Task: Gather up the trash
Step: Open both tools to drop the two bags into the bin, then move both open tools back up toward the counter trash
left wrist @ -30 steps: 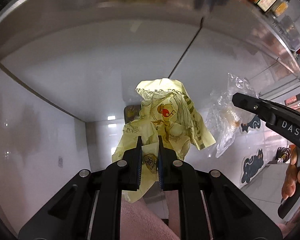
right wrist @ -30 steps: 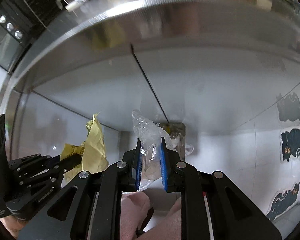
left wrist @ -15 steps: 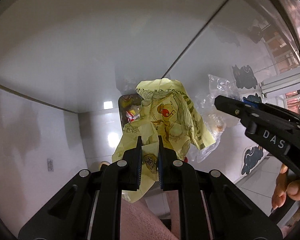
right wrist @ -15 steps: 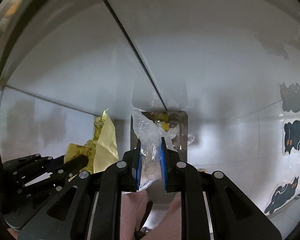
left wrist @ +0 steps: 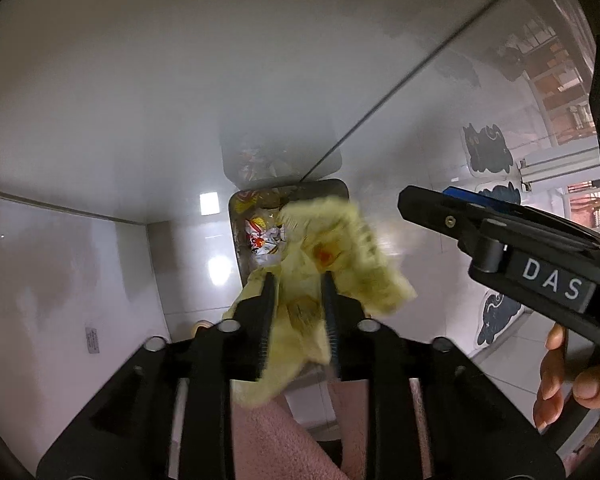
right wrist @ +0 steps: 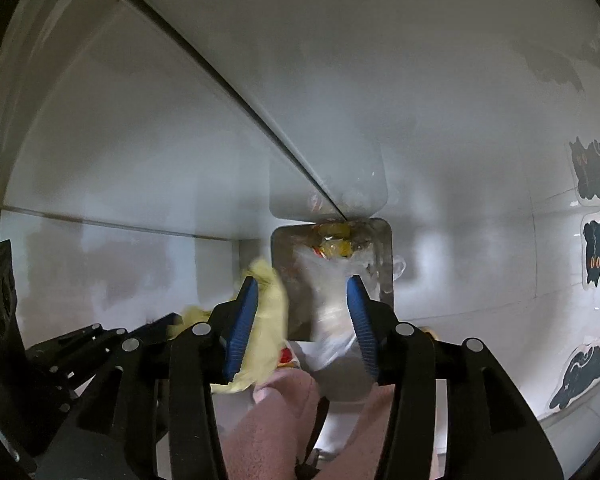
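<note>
- Left wrist view: your left gripper point(left wrist: 298, 280) points steeply down over the bin point(left wrist: 288, 216), a small metal box with rounded corners standing on the pale floor point(left wrist: 80, 280) against the steel cabinet point(left wrist: 180, 60).
- Its jaws have just been opening; they now stand apart, and the yellow wrapper point(left wrist: 332, 264) lies blurred between them, with the pads not seen pressing on it.
- The wrapper spreads from between the fingers out to the right and reaches over the bin's near right rim.
- Inside the bin you can see other rubbish, among it a white wrapper point(left wrist: 264, 240) with red and yellow print.
- Your right gripper point(left wrist: 432, 196) comes in from the right, its blue pad showing, with your hand point(left wrist: 568, 376) on its handle at the lower right.
- Cat stickers point(left wrist: 486, 152) sit on the wall at the right.
- Right wrist view: your right gripper point(right wrist: 302, 304) also points down at the bin point(right wrist: 384, 264), which sits directly between its blue pads.
- Its jaws have just been opening and now stand wide; the clear bag point(right wrist: 332, 316) hangs blurred between them, close to the right pad, and you cannot tell whether it touches that pad.
- The yellow wrapper point(right wrist: 268, 320) shows just behind the left pad, beside the bin's left wall.
- Your left gripper point(right wrist: 168, 318) lies at the lower left.
</note>
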